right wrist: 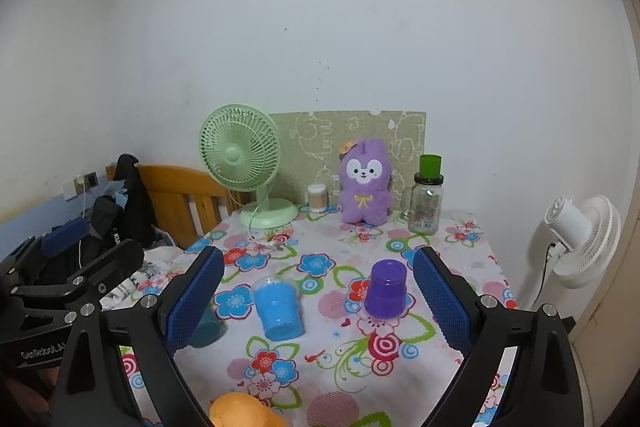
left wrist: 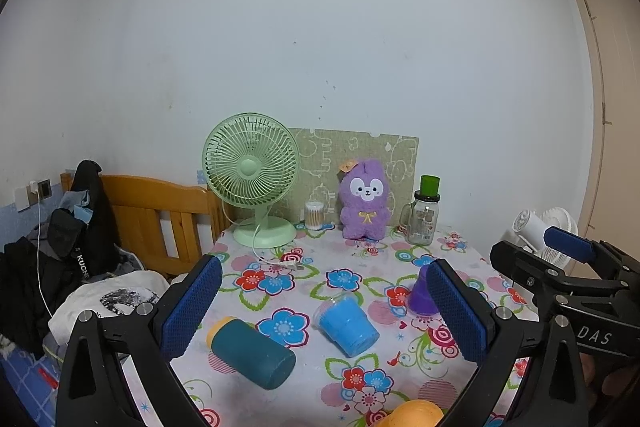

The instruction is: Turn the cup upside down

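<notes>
A blue cup (left wrist: pixel 347 325) lies on its side on the floral tablecloth, its mouth toward the far left; it also shows in the right wrist view (right wrist: pixel 277 308). A teal cup (left wrist: pixel 252 353) with a yellow rim lies on its side to its left. A purple cup (right wrist: pixel 386 289) stands upside down to the right. An orange cup (right wrist: pixel 240 410) sits at the near edge. My left gripper (left wrist: pixel 324 303) is open and empty above the blue cup. My right gripper (right wrist: pixel 318 299) is open and empty, between the blue and purple cups.
At the back of the table (left wrist: pixel 472 255) stand a green fan (left wrist: pixel 252 179), a cotton-swab jar (left wrist: pixel 314 215), a purple plush (left wrist: pixel 364 205) and a glass jar with a green cup on top (left wrist: pixel 424 215). A bed with clothes is left; a white fan (right wrist: pixel 580 241) right.
</notes>
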The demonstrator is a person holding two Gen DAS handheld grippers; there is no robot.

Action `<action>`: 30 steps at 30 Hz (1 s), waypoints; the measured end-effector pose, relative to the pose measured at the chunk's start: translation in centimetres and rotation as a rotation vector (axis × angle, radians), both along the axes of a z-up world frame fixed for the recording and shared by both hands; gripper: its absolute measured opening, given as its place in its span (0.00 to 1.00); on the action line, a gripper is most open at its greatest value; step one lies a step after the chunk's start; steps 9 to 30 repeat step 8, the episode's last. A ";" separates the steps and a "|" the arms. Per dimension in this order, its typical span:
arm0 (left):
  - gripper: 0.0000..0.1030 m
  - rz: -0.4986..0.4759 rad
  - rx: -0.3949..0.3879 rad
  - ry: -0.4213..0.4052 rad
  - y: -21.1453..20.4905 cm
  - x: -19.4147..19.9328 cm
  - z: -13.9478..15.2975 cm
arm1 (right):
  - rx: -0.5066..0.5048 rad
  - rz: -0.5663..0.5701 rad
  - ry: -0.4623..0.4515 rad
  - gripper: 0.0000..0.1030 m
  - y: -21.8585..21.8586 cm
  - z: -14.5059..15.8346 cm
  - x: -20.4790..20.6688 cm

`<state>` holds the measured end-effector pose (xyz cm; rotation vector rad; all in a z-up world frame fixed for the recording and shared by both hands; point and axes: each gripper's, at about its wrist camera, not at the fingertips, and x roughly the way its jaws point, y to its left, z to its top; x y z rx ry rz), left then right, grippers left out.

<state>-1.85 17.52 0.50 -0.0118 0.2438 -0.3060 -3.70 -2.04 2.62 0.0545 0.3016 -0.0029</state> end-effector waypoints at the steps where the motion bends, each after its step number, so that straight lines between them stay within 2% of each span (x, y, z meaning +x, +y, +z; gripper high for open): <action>1: 1.00 0.000 -0.001 0.000 0.0 0.0 0.0 | 0.000 -0.001 0.000 0.94 0.0 0.0 0.0; 30: 1.00 0.002 -0.001 0.001 0.0 0.1 -0.1 | 0.001 0.000 0.000 0.94 0.0 0.0 0.0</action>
